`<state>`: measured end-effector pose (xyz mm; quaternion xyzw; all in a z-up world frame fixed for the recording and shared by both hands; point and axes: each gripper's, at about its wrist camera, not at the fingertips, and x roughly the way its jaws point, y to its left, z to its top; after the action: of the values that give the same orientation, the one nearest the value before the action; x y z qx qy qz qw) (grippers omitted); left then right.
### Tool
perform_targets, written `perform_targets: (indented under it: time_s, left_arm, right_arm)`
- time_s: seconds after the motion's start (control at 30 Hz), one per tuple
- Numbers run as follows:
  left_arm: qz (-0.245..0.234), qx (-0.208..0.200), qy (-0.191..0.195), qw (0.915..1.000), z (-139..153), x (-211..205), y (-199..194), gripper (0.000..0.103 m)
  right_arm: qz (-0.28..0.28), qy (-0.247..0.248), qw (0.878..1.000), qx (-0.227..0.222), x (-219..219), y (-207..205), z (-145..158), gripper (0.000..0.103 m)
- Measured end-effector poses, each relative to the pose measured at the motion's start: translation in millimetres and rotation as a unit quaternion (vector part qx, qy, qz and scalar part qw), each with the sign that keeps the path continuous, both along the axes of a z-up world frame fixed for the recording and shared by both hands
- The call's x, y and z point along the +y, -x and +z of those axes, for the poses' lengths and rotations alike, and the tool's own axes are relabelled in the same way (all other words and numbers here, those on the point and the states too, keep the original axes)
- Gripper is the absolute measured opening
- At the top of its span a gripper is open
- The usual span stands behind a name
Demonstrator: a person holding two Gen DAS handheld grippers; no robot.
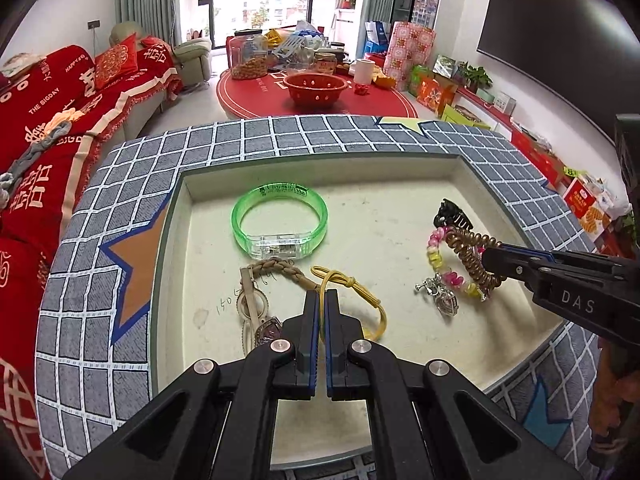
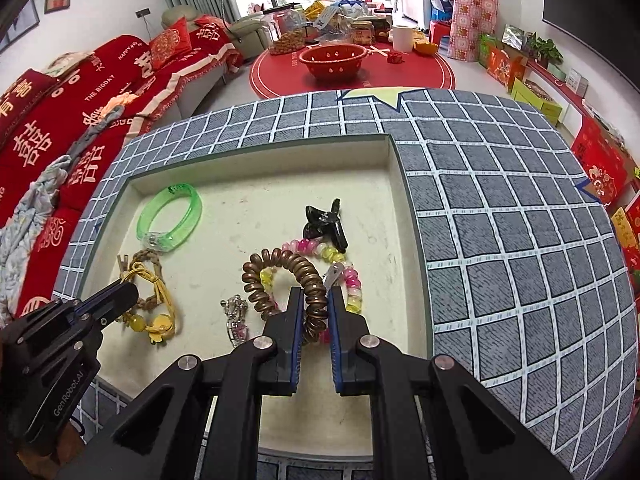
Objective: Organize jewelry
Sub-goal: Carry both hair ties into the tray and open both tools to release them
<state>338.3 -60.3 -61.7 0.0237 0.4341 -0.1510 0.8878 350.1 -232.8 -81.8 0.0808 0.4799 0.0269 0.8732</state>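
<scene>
the bronze spiral hair tie lies in the shallow cream tray, toward its right edge, over the pink and yellow bead bracelet. the right gripper is narrowed on one side of the coil — both fingers press it. just behind, a black hair claw touches the beads, and a small silver charm lies left of the coil.

the left gripper is almost fully closed, only a thin gap between the fingers, and they pinch the yellow cord bracelet at the tray's near left part. a braided tan bracelet lies beside the cord, touching it. the green clear bangle rests toward the far left corner, apart from the grippers. the tray sits on a grey checked cloth.
</scene>
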Motion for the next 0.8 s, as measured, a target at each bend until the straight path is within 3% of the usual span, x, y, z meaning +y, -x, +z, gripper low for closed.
perform_targets:
  time_s: [0.63,0.73,0.8]
  left_arm:
    - [0.015,-0.005,-0.053,0.9985,-7,-11,5,0.015]
    - [0.012,-0.014,-0.059,0.9981,-4,-13,9,0.015]
    - [0.014,-0.023,-0.067,0.9974,-1,-15,12,0.015]
  right_arm:
    - [-0.008,-0.008,1.000,0.000,0,0,-4,0.017]
    - [-0.010,-0.013,1.000,0.002,-2,0,-4,0.029]
    - [-0.012,-0.020,1.000,-0.002,-3,2,-3,0.049]
